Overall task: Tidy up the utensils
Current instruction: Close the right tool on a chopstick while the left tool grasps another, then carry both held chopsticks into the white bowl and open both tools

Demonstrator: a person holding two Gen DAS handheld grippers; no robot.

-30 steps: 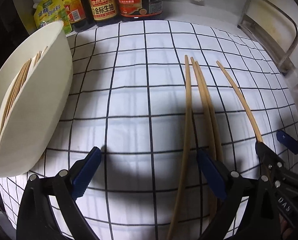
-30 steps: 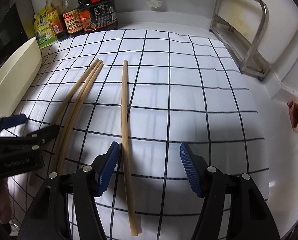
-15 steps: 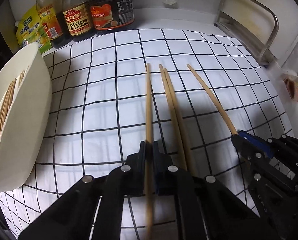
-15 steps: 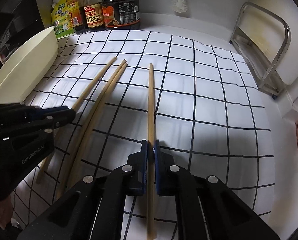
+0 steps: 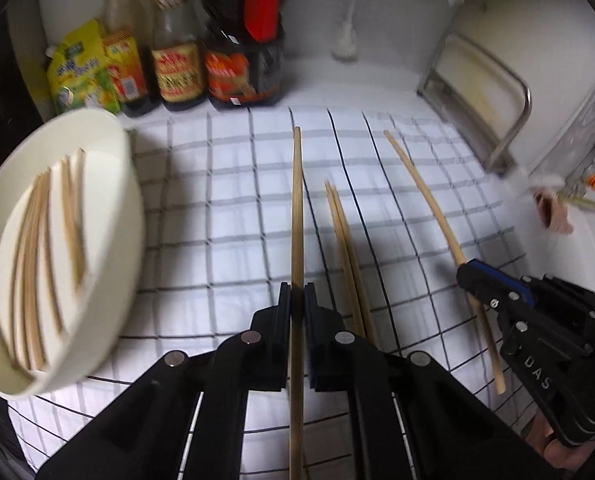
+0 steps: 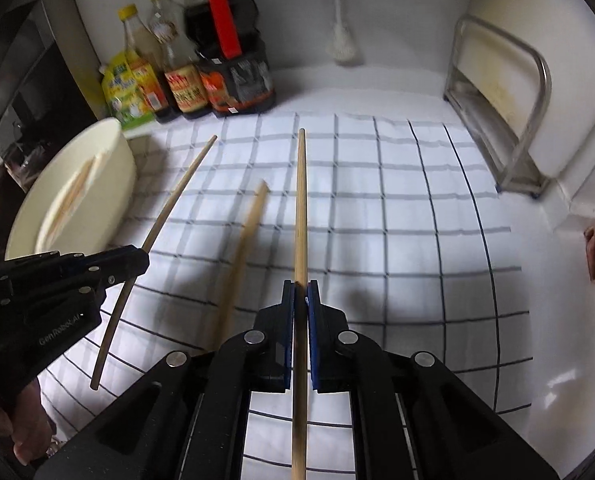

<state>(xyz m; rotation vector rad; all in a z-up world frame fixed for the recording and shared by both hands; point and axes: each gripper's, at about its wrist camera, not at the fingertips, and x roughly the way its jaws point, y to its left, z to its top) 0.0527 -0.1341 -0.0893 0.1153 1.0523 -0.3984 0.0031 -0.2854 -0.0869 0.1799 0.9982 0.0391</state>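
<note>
My left gripper (image 5: 296, 300) is shut on a wooden chopstick (image 5: 296, 208) and holds it above the checked cloth (image 5: 225, 208). My right gripper (image 6: 300, 292) is shut on another chopstick (image 6: 300, 208), also lifted; it shows in the left wrist view (image 5: 429, 196) held by the right gripper (image 5: 467, 270). Two more chopsticks (image 5: 347, 248) lie together on the cloth between the grippers. A cream oval tray (image 5: 109, 280) at the left holds several chopsticks (image 5: 37, 248). In the right wrist view the left gripper (image 6: 141, 258) holds its chopstick (image 6: 177, 196) near the tray (image 6: 113, 184).
Sauce bottles (image 5: 177, 64) and a yellow pouch (image 5: 77, 76) stand at the back left. A metal rack (image 6: 509, 120) stands at the right against the wall. A brush (image 6: 341, 44) hangs on the back wall.
Both grippers closed on a chopstick each about half a second ago and have since lifted them off the cloth. The tray now shows more of its inside.
</note>
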